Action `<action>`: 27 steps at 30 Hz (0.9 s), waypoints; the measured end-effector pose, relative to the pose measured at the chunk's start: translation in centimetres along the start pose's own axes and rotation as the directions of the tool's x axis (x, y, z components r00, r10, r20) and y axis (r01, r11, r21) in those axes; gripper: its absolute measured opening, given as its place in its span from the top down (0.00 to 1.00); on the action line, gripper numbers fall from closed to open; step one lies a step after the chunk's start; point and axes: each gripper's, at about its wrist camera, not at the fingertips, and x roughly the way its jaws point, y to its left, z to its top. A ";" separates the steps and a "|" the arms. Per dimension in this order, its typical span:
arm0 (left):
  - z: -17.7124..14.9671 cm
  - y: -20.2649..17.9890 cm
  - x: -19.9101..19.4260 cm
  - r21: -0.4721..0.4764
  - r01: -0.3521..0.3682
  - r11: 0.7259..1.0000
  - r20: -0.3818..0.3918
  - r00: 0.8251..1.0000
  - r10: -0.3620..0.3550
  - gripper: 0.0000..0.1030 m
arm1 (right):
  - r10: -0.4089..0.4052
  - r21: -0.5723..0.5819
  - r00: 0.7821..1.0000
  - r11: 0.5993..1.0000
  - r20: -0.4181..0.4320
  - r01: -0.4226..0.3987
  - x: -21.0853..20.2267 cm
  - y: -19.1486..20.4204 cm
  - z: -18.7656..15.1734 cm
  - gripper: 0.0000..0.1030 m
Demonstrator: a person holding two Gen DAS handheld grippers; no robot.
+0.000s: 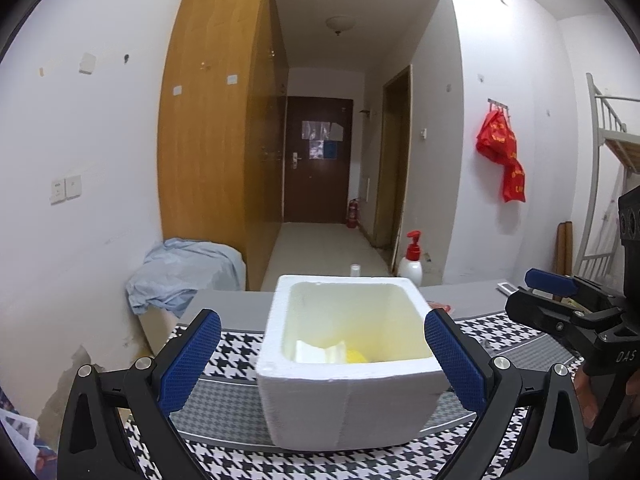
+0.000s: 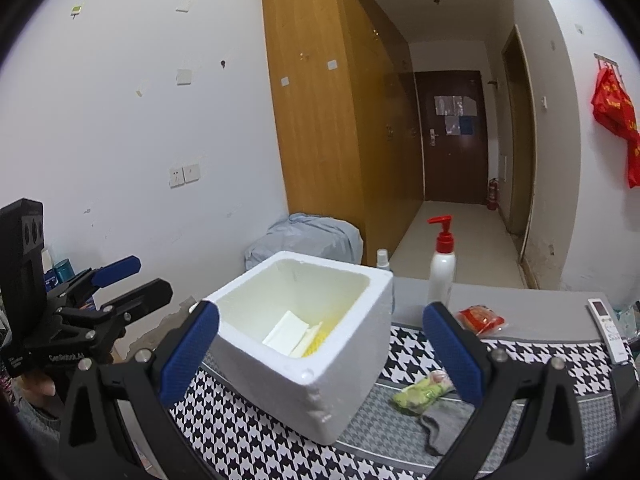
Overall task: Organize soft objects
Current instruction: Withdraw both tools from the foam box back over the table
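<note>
Both hand-held grippers are empty with jaws spread wide: left hand-held gripper [image 1: 322, 360] frames the white foam box [image 1: 348, 364] head-on, right hand-held gripper [image 2: 320, 354] sits off to the box's right side, nothing between the pads of either. Box stands upright on the houndstooth mat [image 2: 248, 432] covering the desk [image 2: 532, 308], open top facing up, so it reads as the collection bin; inside are a white foam piece [image 2: 286, 332] and something yellow [image 2: 316, 342] (can't tell what). Soft items left outside, on the mat just right of the box: a green-yellow soft packet [image 2: 420, 392] touching a grey cloth [image 2: 444, 428], both near the right hand-held gripper's right finger. My read: that pair is next, and the wide jaws suit a bulky squashy grab. Red snack packet [image 2: 482, 318], pump bottle [image 2: 442, 264] and remote [image 2: 608, 326] sit further back on the bare desk, probably not part of the job. Risk: cloth snagging the packet on lift.
</note>
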 end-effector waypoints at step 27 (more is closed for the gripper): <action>-2.7 -4.3 0.6 0.002 0.097 0.995 -0.001 0.995 -0.097 0.01 | -0.110 0.013 0.994 0.994 0.019 0.110 -4.4 -3.0 -4.4 0.00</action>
